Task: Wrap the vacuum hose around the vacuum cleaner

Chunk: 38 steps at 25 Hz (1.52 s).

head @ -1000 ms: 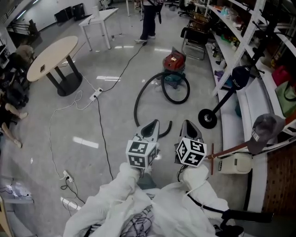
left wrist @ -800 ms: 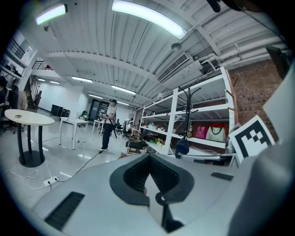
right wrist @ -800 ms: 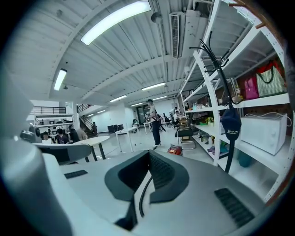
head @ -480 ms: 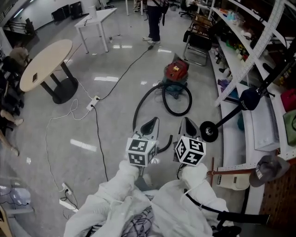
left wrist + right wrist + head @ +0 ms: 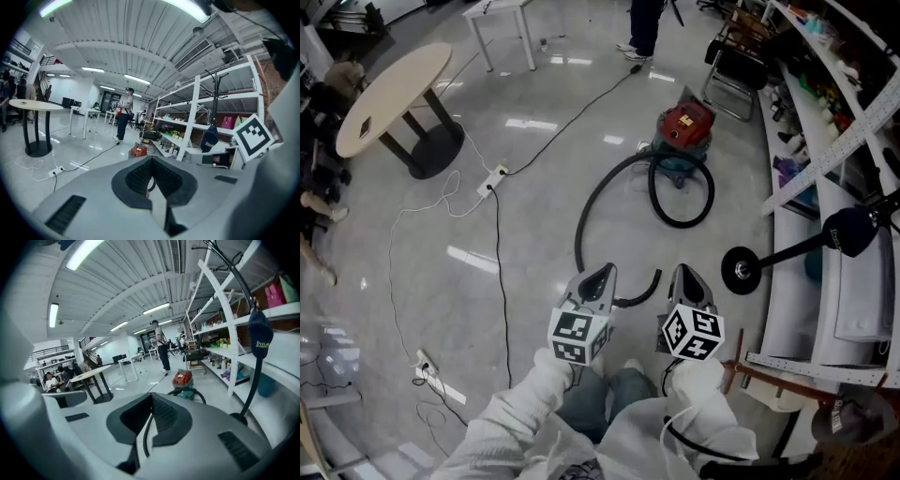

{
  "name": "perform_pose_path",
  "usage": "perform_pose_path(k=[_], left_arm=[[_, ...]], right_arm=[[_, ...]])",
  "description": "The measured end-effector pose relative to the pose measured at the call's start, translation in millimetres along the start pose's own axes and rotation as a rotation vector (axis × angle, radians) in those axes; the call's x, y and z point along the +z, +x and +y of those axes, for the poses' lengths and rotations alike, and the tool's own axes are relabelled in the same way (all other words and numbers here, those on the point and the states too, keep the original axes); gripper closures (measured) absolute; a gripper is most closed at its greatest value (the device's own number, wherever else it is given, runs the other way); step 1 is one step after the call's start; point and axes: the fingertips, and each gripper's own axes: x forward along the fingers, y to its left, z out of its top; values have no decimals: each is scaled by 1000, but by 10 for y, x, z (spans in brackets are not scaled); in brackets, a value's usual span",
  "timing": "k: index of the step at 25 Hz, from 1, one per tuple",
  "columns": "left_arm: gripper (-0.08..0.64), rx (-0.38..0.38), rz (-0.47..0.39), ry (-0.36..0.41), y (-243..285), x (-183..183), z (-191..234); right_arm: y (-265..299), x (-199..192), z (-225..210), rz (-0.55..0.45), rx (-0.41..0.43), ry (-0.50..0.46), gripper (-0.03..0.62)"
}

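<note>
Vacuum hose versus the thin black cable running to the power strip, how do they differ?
The vacuum hose is thick; the cable is thin. The hose curls in a loop beside the vacuum cleaner and then sweeps a wide arc, while the cable runs nearly straight. The hose's free end lies loose on the floor; the cable reaches the power strip. Both are black and lie on the floor.
</note>
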Motion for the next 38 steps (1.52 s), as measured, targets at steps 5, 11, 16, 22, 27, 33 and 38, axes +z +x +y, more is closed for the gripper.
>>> perform_pose_path(k=[5,11,16,22,27,33,38], left_arm=[[558,47,31,-3,877,-1898,520],[558,80,64,-9,1803,-4581,1473],[558,90,59,-39,2244,-5845,2111],[558,131,101,-52,2254,-6302,2414],[558,138,94,-57,2194,-6288,2447],[558,172,84,-73,2159,-6299,2552],[558,171,99,-57,2173,-6352,2502]], right_arm=[[1105,-1853,-476,109,183,-9,578],[2476,-4768,-1037,302,384,-80,577],[3089,-6575,-1217,556,565,-289,467],[3063,-7592,-1146,802,769,-755,362],[3081,-7929,-1236,933,843,-1022,354],[3136,-8115,-1275,984,870,-1088,354],[3144,-8241,-1308,999,855,-1240,350]])
